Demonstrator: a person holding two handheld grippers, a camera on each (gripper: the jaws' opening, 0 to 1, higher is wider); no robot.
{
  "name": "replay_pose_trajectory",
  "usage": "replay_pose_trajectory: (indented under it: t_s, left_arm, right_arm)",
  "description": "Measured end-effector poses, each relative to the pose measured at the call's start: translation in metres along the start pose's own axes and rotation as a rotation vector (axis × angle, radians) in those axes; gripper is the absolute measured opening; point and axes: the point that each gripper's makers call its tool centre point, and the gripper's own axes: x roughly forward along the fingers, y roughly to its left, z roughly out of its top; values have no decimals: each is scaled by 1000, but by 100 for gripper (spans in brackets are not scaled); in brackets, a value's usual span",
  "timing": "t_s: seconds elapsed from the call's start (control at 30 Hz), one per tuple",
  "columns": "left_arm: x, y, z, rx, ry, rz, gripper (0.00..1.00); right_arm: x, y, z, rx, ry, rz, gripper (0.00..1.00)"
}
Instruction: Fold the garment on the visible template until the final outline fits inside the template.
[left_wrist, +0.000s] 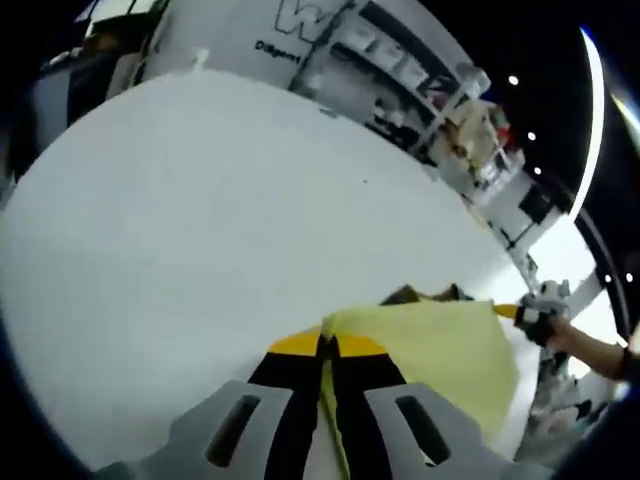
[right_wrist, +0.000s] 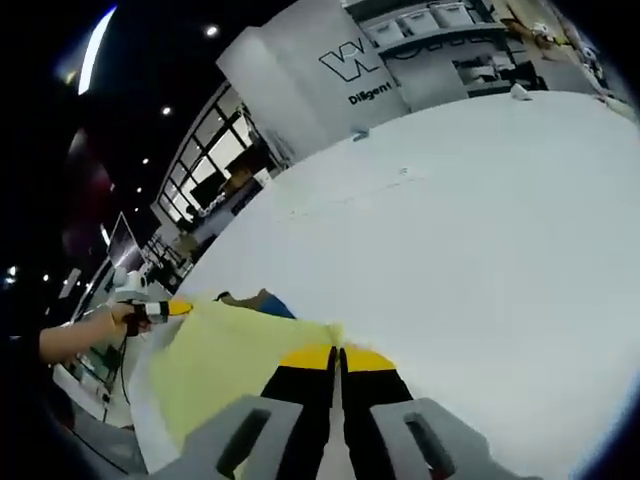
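Yellow garment (left_wrist: 440, 350) is hanging stretched between both tools, left tool (left_wrist: 327, 350) and right tool (right_wrist: 337, 357) each clamping an edge above the white worktop (left_wrist: 180, 230); folding looks mid-way, template unclear.

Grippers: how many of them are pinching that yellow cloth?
2. The left gripper is shut on one corner of the yellow cloth; the right gripper on the other corner.
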Motion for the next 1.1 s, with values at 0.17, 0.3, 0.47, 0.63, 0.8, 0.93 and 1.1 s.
replay_pose_trajectory:
  t_s: [0.17, 0.3, 0.47, 0.63, 0.8, 0.93, 1.1]
  left_arm:
    - [-10, -7, 8, 27, -69, -6, 0]
    - [-7, -5, 1, 28, -49, 21, 0]
    - [-17, 16, 3, 72, -63, 136, 2]
    - [-47, 13, 16, 151, -147, 165, 26]
    - [-66, 2, 11, 205, -152, 127, 29]
    - [-65, -5, -8, 224, -113, 71, 31]
    - [-70, -19, -33, 241, -68, 44, 30]
  right_arm:
    - [-6, 13, 13, -58, -43, 7, 0]
    - [0, 12, 10, -50, -42, -2, 0]
    - [-2, 12, 5, -77, -22, -24, 0]
    - [-12, 2, 3, -207, 1, -73, 11]
    - [-24, 21, -8, -277, 38, -31, 14]
    - [-26, 33, -21, -290, 61, -4, 17]
    - [-30, 42, -34, -299, 91, 11, 20]
